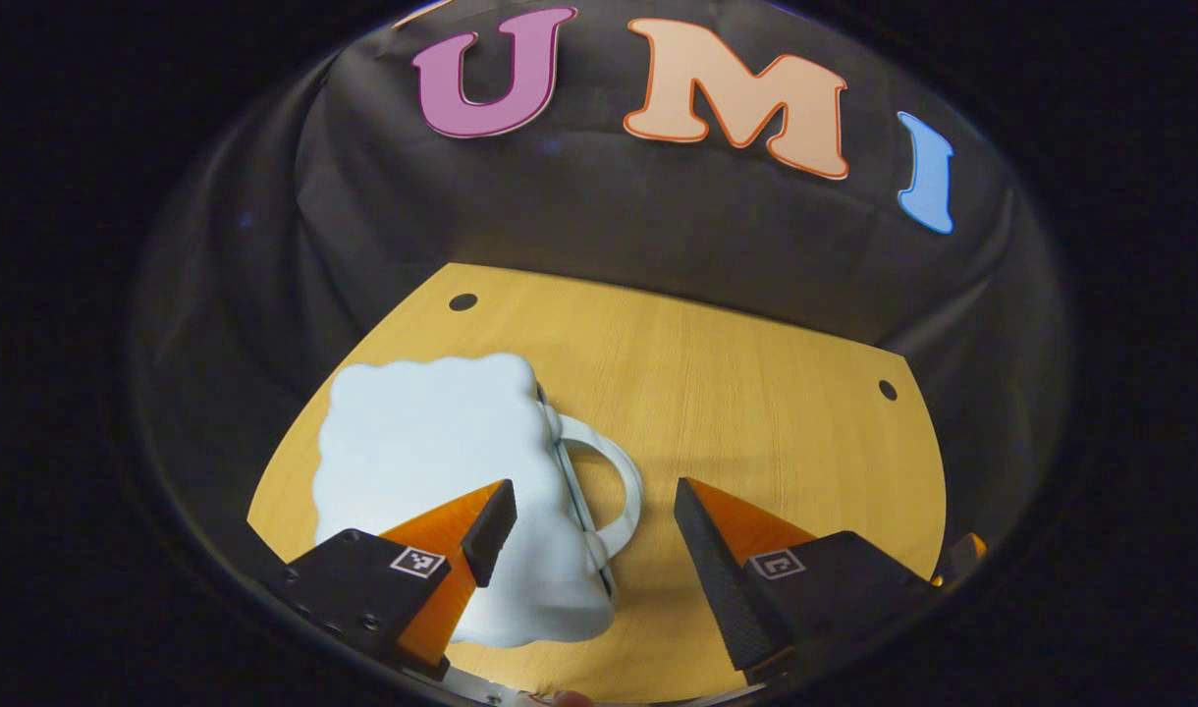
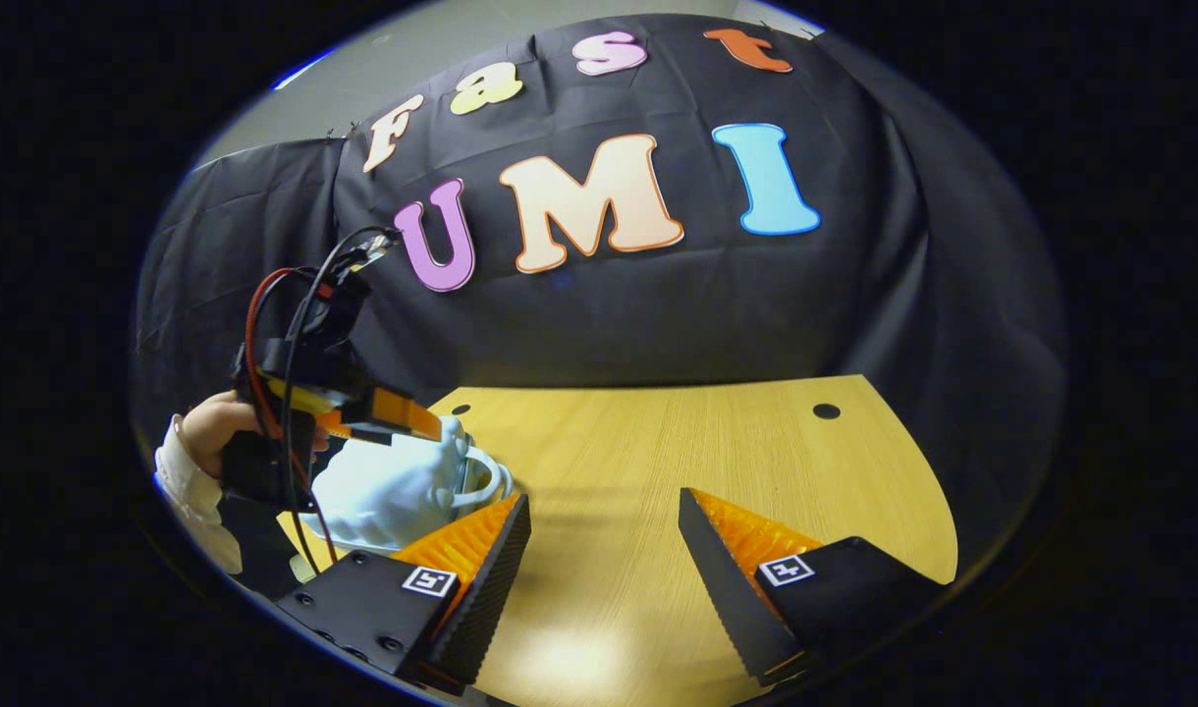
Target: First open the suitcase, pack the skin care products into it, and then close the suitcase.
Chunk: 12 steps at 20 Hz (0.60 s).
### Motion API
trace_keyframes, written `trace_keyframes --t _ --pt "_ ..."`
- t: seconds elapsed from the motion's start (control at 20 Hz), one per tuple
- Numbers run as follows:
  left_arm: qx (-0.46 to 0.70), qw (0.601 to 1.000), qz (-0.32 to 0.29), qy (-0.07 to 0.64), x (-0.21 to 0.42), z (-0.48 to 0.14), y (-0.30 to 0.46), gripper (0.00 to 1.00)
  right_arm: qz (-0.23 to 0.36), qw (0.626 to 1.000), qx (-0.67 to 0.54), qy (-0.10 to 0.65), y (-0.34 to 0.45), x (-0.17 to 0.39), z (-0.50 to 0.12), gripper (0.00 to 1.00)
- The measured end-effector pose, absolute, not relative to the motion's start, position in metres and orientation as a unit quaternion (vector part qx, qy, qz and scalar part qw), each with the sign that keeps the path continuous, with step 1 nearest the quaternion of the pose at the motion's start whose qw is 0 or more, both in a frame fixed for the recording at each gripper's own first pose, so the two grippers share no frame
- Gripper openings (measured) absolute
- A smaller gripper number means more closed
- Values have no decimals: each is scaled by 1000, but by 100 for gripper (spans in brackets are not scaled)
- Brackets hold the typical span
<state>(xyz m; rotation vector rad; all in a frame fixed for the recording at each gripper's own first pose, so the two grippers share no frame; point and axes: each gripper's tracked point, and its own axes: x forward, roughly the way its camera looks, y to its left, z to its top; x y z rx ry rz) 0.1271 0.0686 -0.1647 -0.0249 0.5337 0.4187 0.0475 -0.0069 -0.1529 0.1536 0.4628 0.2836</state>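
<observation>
A small pale blue suitcase with wavy edges lies flat and closed on the wooden table, its white loop handle pointing right. My left gripper hovers open just above it, the left finger over the case's lid and the right finger over bare wood beyond the handle. In the right gripper view the same suitcase sits at the left under the left gripper, held by a hand. My right gripper stands open over the table with nothing between its fingers.
Two dark round holes mark the table's far corners. Black cloth walls the booth behind and at both sides. A white sleeve shows at the left of the right gripper view.
</observation>
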Motion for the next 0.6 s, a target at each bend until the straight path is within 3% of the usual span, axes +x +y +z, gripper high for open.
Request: trace_keyframes --t 0.5,0.55,0.6 --pt "29 973 118 195 45 -128 6 95 123 974 84 170 -6 26 -103 98" --pt "37 975 110 191 41 -128 0 96 124 974 84 169 -6 23 -101 94" --pt "43 975 98 195 38 -131 -10 96 123 975 84 167 -7 20 -99 98"
